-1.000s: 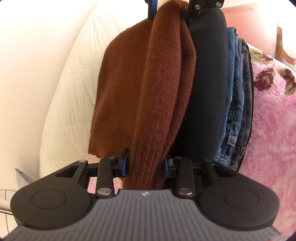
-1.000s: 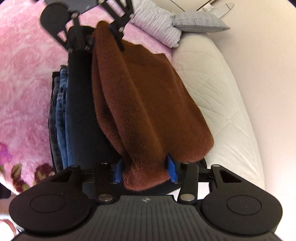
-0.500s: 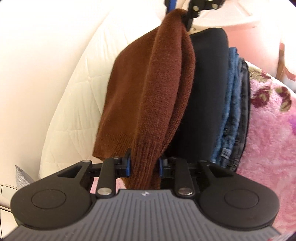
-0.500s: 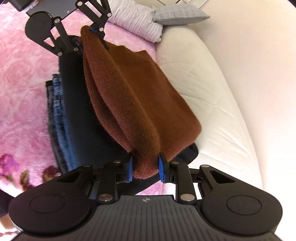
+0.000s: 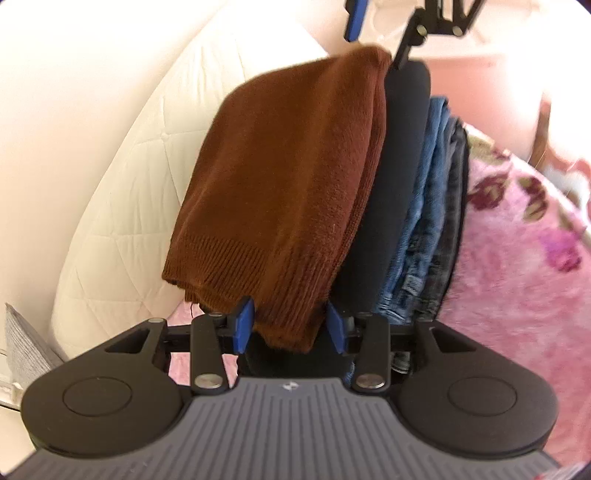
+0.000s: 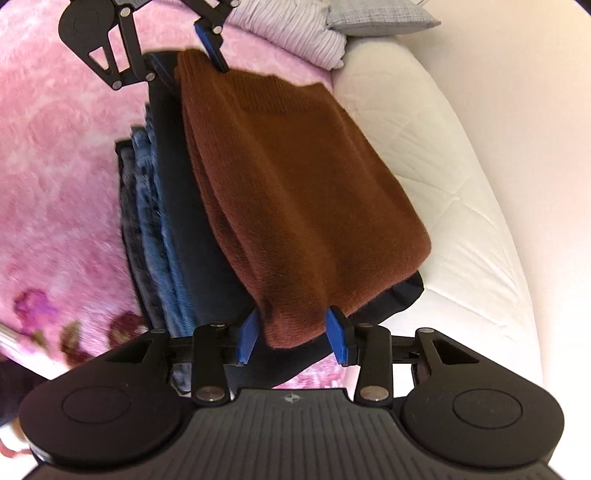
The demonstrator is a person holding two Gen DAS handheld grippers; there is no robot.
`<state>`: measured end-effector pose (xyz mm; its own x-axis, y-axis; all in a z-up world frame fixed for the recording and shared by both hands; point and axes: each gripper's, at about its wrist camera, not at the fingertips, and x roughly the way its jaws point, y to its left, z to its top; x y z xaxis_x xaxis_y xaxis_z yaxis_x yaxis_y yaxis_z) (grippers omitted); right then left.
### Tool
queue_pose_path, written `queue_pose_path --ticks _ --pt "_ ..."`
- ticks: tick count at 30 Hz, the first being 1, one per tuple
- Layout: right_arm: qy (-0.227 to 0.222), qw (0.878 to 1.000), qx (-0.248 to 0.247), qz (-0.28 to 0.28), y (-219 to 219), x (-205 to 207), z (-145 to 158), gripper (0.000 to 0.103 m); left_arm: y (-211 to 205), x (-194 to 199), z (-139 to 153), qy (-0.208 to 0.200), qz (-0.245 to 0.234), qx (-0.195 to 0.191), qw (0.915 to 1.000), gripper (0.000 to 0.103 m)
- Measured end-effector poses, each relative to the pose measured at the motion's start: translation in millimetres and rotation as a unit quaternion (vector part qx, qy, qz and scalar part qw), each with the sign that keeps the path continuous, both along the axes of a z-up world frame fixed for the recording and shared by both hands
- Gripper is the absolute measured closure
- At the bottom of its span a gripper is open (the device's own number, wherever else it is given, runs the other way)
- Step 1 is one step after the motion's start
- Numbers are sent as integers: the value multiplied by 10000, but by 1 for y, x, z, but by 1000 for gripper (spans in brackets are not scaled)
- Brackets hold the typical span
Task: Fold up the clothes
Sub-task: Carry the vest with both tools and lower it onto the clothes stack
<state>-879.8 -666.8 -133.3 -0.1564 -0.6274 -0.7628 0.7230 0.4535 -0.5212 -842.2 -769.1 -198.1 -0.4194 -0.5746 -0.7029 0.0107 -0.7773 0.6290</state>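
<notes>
A folded brown knit sweater (image 5: 295, 177) lies on top of a stack of folded clothes: a dark navy garment (image 5: 399, 166) and blue jeans (image 5: 428, 206). The sweater also shows in the right wrist view (image 6: 303, 192). My left gripper (image 5: 291, 328) is open, its blue pads on either side of the sweater's ribbed end. My right gripper (image 6: 291, 336) is open around the sweater's opposite end. Each gripper shows at the top of the other's view.
The stack sits on a pink floral blanket (image 5: 524, 258) on a bed. A white quilted mattress edge (image 6: 461, 192) runs beside the stack, against a cream wall. Striped and grey pillows (image 6: 306, 33) lie at the far end.
Both grippers were shut on the sweater's ends; now both have opened and the sweater rests on the stack.
</notes>
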Motion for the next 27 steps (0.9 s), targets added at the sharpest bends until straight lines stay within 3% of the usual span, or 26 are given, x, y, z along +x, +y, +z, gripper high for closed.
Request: queue_pose_path --ticks 3,6,8,10,13,20,27 --pt "-349 9993 -53 -115 0 4 13 62 5 -1 11 178 14 92 9998 65" --pt "-508 9984 -85 -217 -10 7 9 62 -3 -9 6 25 -60 35 10000 69" --pt "-339 9993 -44 -127 -17 10 2 67 -4 -13 11 -172 -202 -115 9996 86" --pt "-186 9998 -41 -35 -22 13 -4 81 -5 -13 24 -118 -231 -411 9988 88" --pt "-345 9989 -282 -149 -27 8 8 83 -9 -9 34 -23 -127 -665 9977 89" --pt "-204 9997 103 -38 -30 15 -22 82 9 -9 0 -693 -542 -543 9946 90" --pt "-150 9994 127 -281 -31 8 -26 80 10 -14 2 -671 -328 -414 9964 87"
